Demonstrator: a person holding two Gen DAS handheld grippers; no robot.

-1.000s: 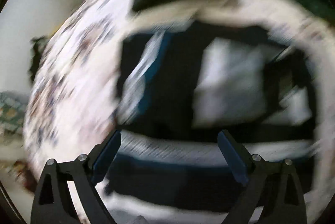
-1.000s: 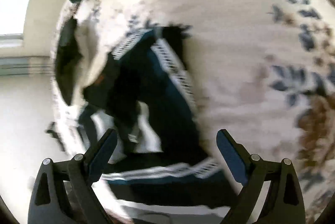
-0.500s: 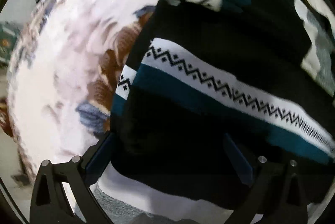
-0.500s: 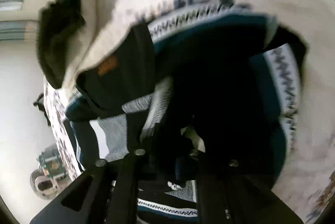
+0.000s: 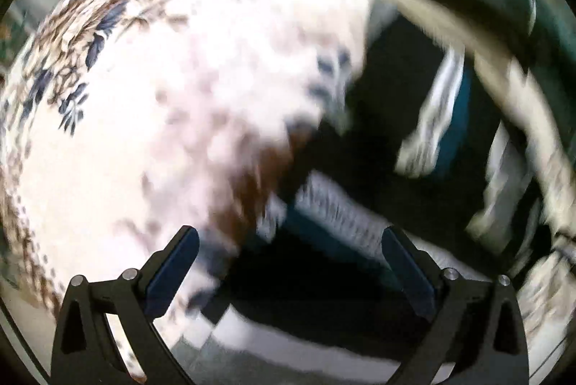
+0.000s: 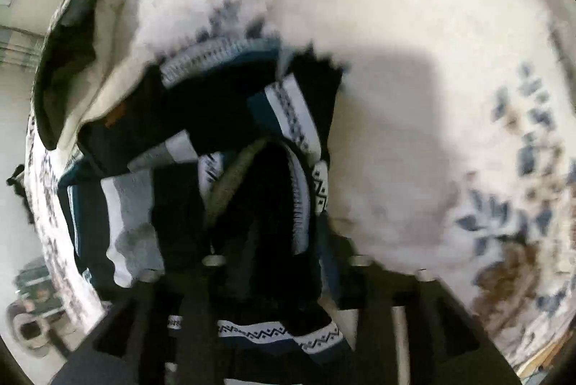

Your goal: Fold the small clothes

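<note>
A black knit sweater (image 6: 230, 104) with teal bands and white zigzag stripes lies rumpled on a floral cloth (image 6: 414, 97). My right gripper (image 6: 284, 259) points down into it. A raised fold of the sweater fills the gap between its fingers and hides the pads, and the jaws are opening. In the blurred left wrist view the sweater (image 5: 360, 140) spreads from the middle to the lower right. My left gripper (image 5: 289, 234) hangs wide open over its left edge, with nothing pinched between the fingers.
The floral cloth (image 5: 180, 97) covers the whole surface to the left of the sweater. A second dark and cream garment (image 6: 68, 61) lies past the sweater near the cloth's edge, and shows in the left wrist view as a dark and cream garment (image 5: 450, 7). Pale floor lies beyond the edge.
My right gripper came down, closed on a sweater fold, and its fingers have since parted a little. My left gripper stayed open and swung from over the sweater's middle to its left edge.
</note>
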